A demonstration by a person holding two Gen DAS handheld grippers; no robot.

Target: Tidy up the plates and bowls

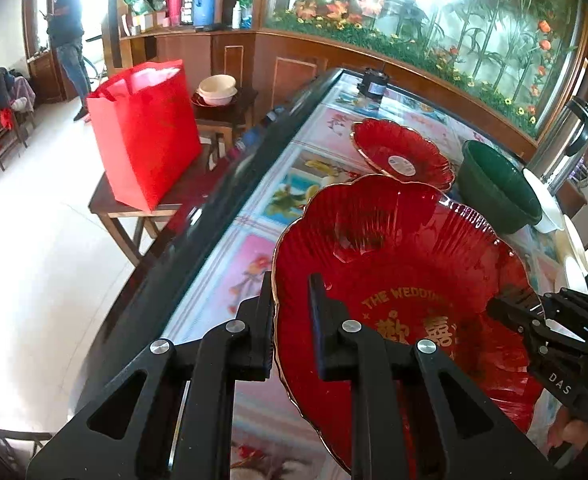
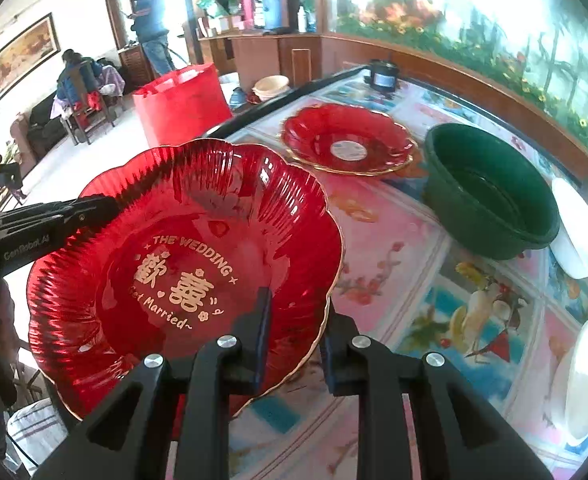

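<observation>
A large red scalloped plate with gold wedding lettering is held tilted above the table; it also shows in the right wrist view. My left gripper straddles its left rim, jaws close on it. My right gripper grips the opposite rim, and shows from the side in the left wrist view. A smaller red plate with a white label lies on the table beyond, also in the right wrist view. A dark green bowl stands to its right.
The table has a glossy picture-print cover. White dishes lie at its right edge. A black jar stands at the far end. A red bag and stacked bowls sit on side tables to the left.
</observation>
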